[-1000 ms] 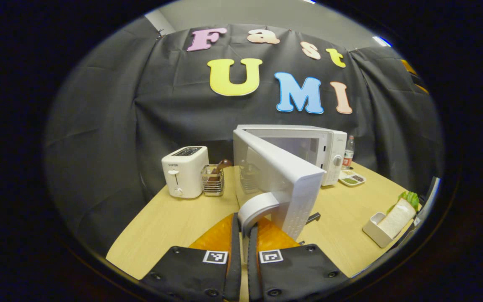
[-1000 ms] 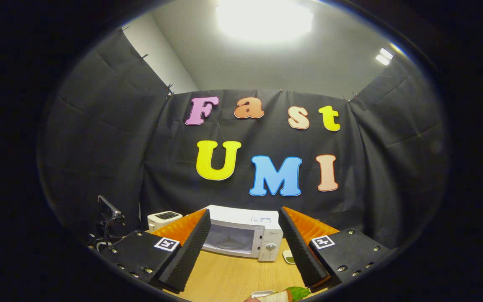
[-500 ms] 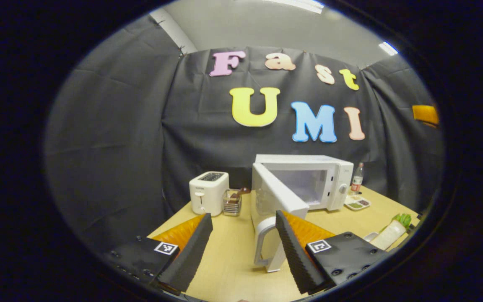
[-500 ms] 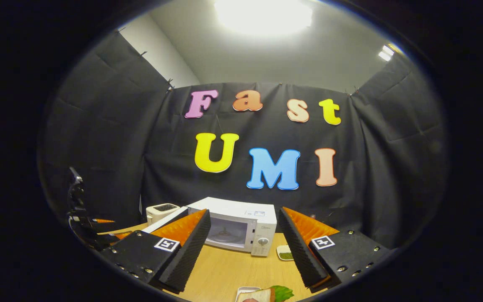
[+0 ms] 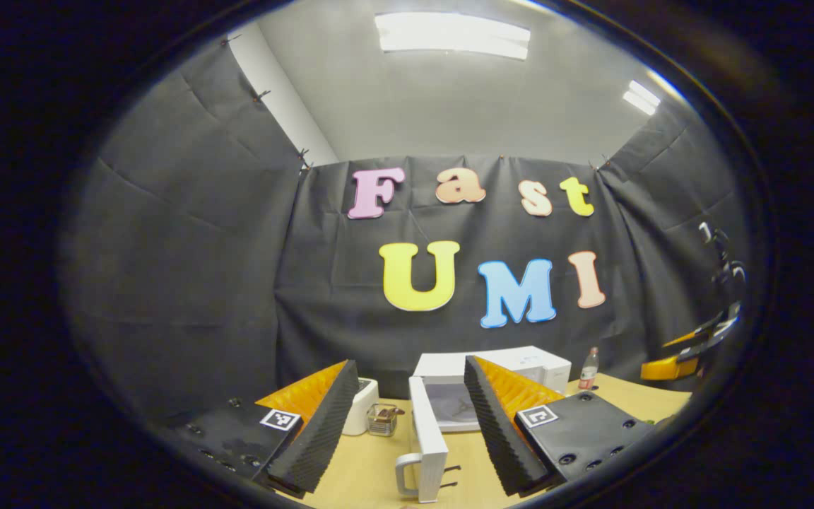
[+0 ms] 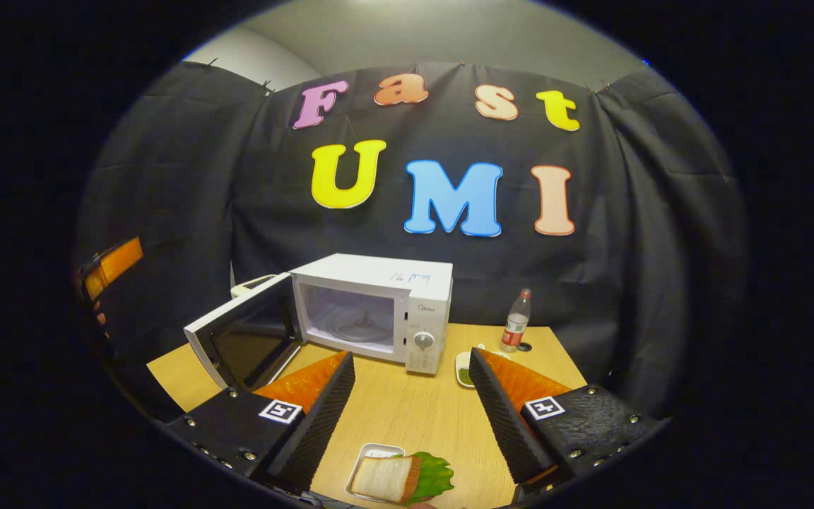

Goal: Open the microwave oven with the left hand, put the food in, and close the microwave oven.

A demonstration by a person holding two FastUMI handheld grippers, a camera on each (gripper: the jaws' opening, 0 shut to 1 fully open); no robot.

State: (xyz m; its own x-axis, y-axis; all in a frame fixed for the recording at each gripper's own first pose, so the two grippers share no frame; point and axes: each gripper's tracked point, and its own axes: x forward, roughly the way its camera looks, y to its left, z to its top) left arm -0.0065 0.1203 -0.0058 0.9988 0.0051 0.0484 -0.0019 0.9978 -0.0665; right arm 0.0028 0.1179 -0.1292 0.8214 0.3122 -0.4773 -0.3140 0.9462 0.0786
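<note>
Hovering over the near edge of the table (image 6: 407, 410), the right gripper (image 6: 410, 396) had its fingers spread wide with nothing between them. The sandwich (image 6: 400, 479) lay directly below and just ahead of it, in a small white tray (image 6: 368, 452), its long side running across the gripper's line with the lettuce end to the right. The right hand was judged much the nearer to the food. Beyond, the microwave (image 6: 379, 304) stood with its door (image 6: 241, 343) swung out to the left and the cavity open.

The left gripper (image 5: 407, 424) was likewise spread wide and empty, drawn back from the door handle (image 5: 407, 475), which sat low between its fingers.

One second earlier the left fingers had been clamped on that handle; they had since let go and withdrawn. The right gripper had tilted down, bringing the sandwich more fully under it.
</note>
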